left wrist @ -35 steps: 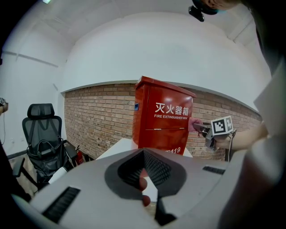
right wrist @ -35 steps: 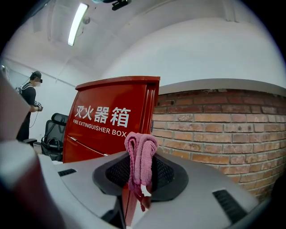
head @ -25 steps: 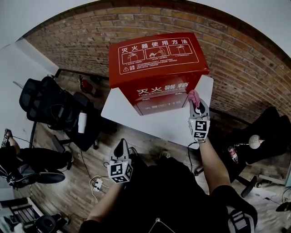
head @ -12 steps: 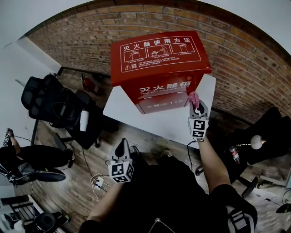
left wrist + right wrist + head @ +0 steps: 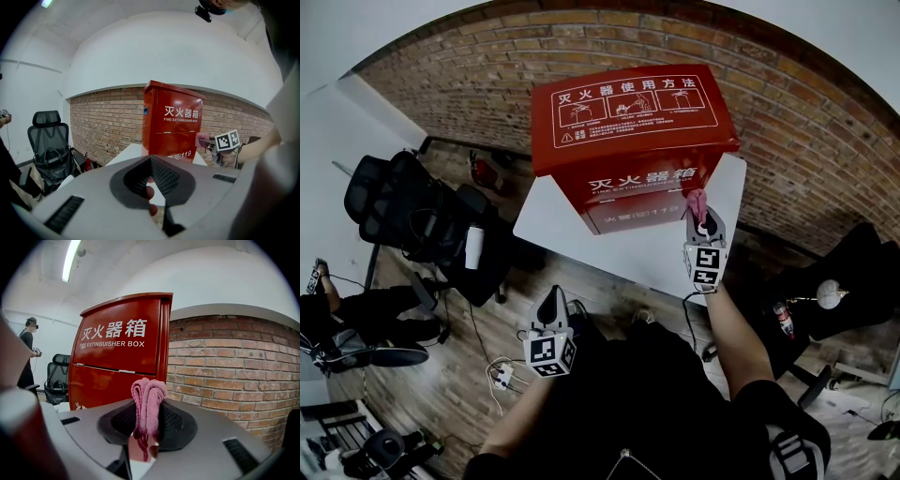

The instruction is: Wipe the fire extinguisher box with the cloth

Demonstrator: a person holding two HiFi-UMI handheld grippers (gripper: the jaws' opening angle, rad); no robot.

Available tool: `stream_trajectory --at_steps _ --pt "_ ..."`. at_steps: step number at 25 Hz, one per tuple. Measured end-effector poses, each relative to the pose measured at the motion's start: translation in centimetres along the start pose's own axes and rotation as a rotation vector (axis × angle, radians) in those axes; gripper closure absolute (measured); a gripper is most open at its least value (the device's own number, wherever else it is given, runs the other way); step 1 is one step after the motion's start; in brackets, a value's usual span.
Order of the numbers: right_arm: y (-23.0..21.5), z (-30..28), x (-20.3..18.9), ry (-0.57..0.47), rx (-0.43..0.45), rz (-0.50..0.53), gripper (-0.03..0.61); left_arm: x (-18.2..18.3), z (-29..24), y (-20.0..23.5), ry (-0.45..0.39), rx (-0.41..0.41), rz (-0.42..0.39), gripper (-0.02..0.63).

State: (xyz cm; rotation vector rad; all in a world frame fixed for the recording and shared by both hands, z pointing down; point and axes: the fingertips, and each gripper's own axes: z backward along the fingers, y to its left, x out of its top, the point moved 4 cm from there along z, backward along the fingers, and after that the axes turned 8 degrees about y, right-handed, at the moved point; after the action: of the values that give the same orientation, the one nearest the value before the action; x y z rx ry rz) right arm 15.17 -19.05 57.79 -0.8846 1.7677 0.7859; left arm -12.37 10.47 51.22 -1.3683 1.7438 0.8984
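Looking steeply down at a tall red fire extinguisher box (image 5: 633,141), upright on a white table (image 5: 572,234) set against a brick wall (image 5: 825,141). Printed in white with Chinese characters and "FIRE EXTINGUISHER BOX" on the front, and instruction pictures on the sloping top. At the box's front right corner, the right tool (image 5: 701,212), pinching a bunched pink cloth (image 5: 697,199) between its jaws, the cloth at or just beside the red front; contact hard to tell. Lower left, the left tool (image 5: 551,298), well apart from the box, jaws pressed together at the tips with nothing between. Left of the table, a black office chair (image 5: 403,211) on a wooden floor (image 5: 459,394).
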Motion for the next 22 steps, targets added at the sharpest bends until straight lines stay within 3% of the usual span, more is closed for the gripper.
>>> stream_trajectory --at_steps 13,18,22 --pt "2.5 -0.2 0.4 -0.012 0.056 0.021 0.468 -0.1 -0.2 0.3 0.007 0.003 0.009 0.586" --pt "5.1 -0.2 1.6 -0.057 0.117 0.069 0.468 -0.4 -0.8 0.4 0.019 -0.017 -0.001 0.586" --pt "5.5 -0.2 1.4 -0.076 0.114 0.046 0.468 0.0 -1.2 0.3 0.022 -0.047 -0.020 0.586"
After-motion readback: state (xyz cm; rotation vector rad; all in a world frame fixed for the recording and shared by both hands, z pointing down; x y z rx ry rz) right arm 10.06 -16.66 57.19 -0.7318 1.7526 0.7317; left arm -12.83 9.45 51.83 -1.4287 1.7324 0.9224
